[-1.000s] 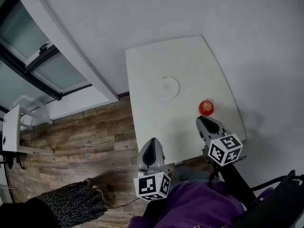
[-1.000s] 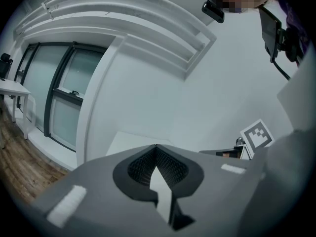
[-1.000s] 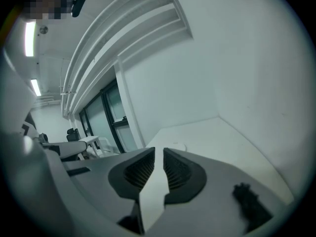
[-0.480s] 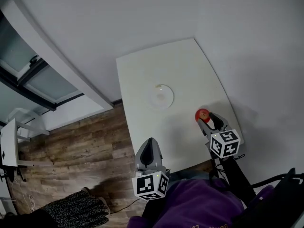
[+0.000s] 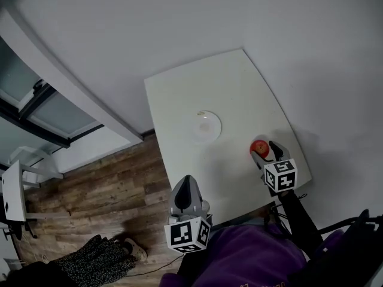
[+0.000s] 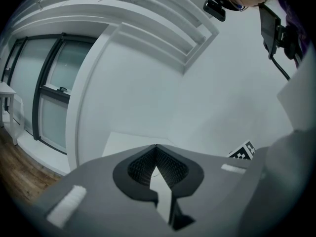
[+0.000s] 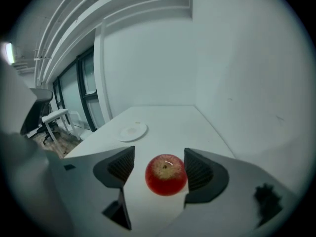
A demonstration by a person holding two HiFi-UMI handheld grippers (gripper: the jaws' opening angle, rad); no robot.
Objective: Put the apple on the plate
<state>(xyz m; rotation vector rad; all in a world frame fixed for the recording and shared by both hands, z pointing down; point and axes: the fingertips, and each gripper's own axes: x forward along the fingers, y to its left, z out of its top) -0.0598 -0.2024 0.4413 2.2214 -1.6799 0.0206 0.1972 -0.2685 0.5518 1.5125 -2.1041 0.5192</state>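
Observing from beside the table (image 5: 239, 88): the apple (image 7: 166, 174) was red, round and glossy, with a paler yellowish patch round the stem hollow and a small highlight on top. It sat upright, stem end up, on the bare white tabletop near the right-hand edge.

Right gripper (image 5: 266, 151): jaws stood wide apart, one on each side of the apple, so the fruit lay between the two ribbed pads. In the right gripper view the apple was off-centre, closer to the right-hand pad, with a clear gap on the left side. Contact with the right-hand pad could not be confirmed. The apple rested on the table, not lifted.

Plate (image 5: 206, 127): small, white, round, lying flat near the middle of the table, well apart from the apple, beyond it and to its left as seen from the right gripper.

Left gripper (image 6: 156, 149): jaws drawn together, tips meeting, nothing between them. It was held off the table's near left corner, above the wooden floor (image 5: 108, 190).
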